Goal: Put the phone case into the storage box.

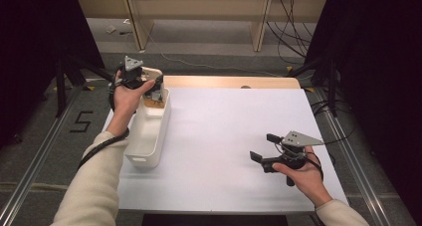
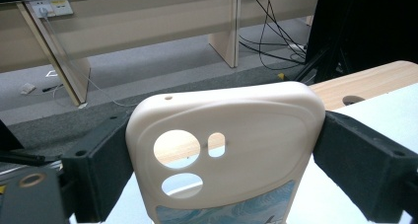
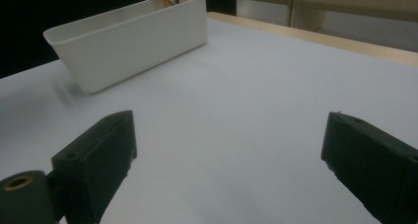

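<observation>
A cream phone case (image 2: 231, 145) with camera cut-outs and a blue pattern low on its back stands between the two black jaws in the left gripper view, clamped on both sides. In the high view my left gripper (image 1: 154, 88) holds that phone case (image 1: 158, 82) over the far end of a long white bin (image 1: 159, 136) at the table's left side. My right gripper (image 1: 263, 147) hovers low over the white table (image 1: 219, 131) at the front right, jaws wide apart with nothing between them. The right gripper view shows the bin (image 3: 128, 41) ahead to the left.
A wooden strip (image 1: 229, 81) with a round hole runs along the table's far edge. Beyond it lie grey floor, desk legs and loose cables (image 1: 293, 32). Dark stands flank the table on both sides.
</observation>
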### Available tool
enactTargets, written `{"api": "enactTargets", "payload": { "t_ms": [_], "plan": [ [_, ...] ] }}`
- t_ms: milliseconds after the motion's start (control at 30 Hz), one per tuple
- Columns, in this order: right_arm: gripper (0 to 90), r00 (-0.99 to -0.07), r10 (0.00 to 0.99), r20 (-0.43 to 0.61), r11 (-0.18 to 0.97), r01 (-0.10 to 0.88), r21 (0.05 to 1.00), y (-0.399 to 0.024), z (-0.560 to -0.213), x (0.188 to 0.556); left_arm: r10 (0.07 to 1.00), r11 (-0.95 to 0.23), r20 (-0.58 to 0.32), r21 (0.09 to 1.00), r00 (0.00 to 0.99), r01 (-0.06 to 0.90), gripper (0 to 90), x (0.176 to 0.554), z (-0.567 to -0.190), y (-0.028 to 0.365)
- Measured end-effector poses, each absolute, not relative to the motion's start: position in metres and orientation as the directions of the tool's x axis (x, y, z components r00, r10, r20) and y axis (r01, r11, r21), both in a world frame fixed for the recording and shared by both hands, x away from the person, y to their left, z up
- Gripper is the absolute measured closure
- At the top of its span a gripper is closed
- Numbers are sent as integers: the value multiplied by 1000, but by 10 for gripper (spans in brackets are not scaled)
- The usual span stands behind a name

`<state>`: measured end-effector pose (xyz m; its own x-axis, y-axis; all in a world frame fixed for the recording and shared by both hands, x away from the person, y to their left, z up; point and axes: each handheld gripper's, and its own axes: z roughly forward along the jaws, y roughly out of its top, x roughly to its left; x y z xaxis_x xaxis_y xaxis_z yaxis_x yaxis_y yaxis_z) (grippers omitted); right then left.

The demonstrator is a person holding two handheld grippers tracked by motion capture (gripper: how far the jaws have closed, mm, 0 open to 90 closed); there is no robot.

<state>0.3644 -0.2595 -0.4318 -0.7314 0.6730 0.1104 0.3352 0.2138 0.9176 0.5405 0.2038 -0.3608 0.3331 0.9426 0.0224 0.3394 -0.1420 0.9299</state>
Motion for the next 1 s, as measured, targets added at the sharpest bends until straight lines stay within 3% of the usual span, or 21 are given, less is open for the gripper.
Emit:
{"api": "enactTargets", "payload": {
  "t_ms": [1000],
  "plan": [
    [76, -732, 672, 112, 215, 337, 917, -260, -432, 365, 943, -144, 14, 918, 332, 369, 106, 551, -368, 199]
  ]
}}
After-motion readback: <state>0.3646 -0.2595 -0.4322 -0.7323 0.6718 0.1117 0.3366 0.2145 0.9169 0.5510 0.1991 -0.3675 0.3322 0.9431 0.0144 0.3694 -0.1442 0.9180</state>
